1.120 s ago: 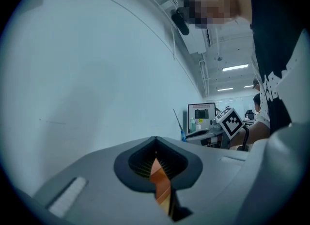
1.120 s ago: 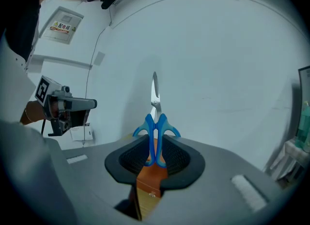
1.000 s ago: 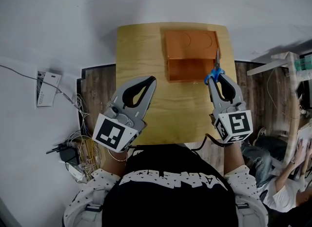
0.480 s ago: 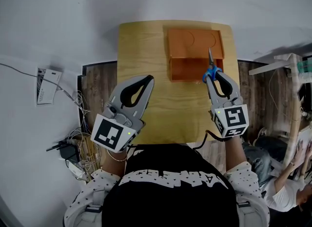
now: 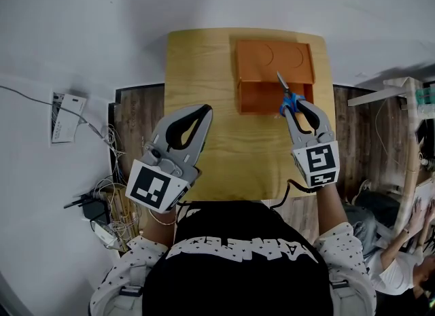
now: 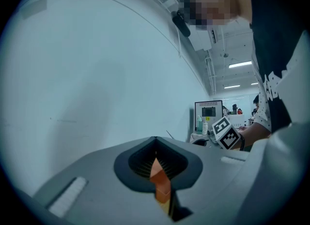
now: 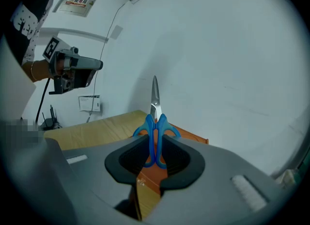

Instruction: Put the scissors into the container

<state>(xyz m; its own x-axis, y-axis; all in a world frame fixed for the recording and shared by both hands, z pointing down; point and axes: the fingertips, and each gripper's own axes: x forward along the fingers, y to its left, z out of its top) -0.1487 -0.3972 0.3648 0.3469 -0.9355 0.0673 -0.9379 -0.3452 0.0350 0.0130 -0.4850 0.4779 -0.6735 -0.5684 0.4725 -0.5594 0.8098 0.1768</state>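
Right gripper (image 5: 296, 106) jaws clamp the blue handles of the scissors (image 5: 284, 87). Blades run forward in line with the jaws, tip over the container (image 5: 275, 60) at the bench (image 5: 204, 83) far edge. Left gripper (image 5: 204, 109) jaws closed, empty, farther off.

Tangled cables (image 5: 112, 202) lie heaped — left of the wooden table (image 5: 204, 70).

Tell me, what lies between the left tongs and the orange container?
Only bare wooden table; the head view shows nothing else between the left tongs and the container.
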